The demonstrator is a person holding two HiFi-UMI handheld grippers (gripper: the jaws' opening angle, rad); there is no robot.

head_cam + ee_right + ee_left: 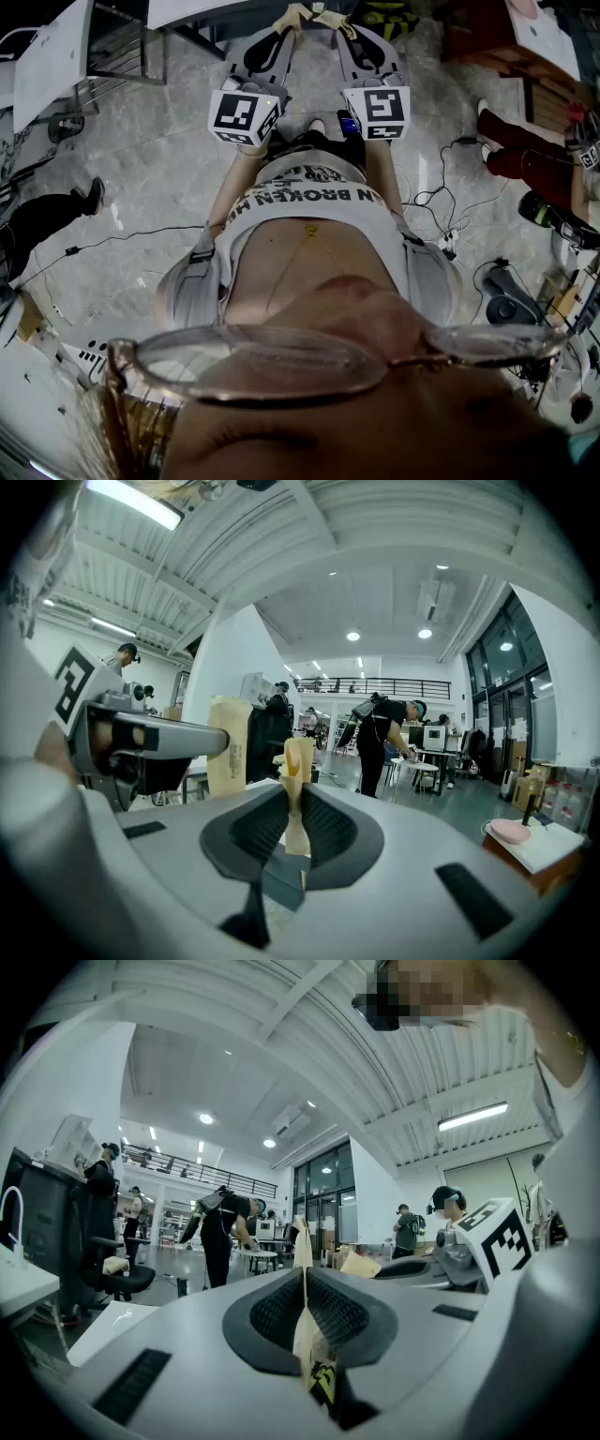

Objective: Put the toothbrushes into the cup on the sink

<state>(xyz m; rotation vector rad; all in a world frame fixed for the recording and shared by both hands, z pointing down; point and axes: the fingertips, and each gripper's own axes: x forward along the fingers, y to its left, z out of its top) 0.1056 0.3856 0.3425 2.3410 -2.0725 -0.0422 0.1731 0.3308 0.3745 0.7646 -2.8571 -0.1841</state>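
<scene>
No toothbrush, cup or sink shows in any view. Both grippers are held out in front of the person's belly, side by side and level over the floor. In the head view the left gripper [296,14] and the right gripper [329,17] point away from the body, their marker cubes close to the shirt. The left gripper [303,1234] has its tan taped tips pressed together with nothing between them. The right gripper [297,758] is also shut and empty. Each gripper view shows the other gripper alongside: the right gripper [361,1265] and the left gripper [230,747].
The room is a large hall with a marble floor [159,187] and cables [441,197] trailing across it. A person in black [221,1232] bends over a small table ahead. An office chair [122,1281] stands at left. A pink object [511,830] lies on a table at right.
</scene>
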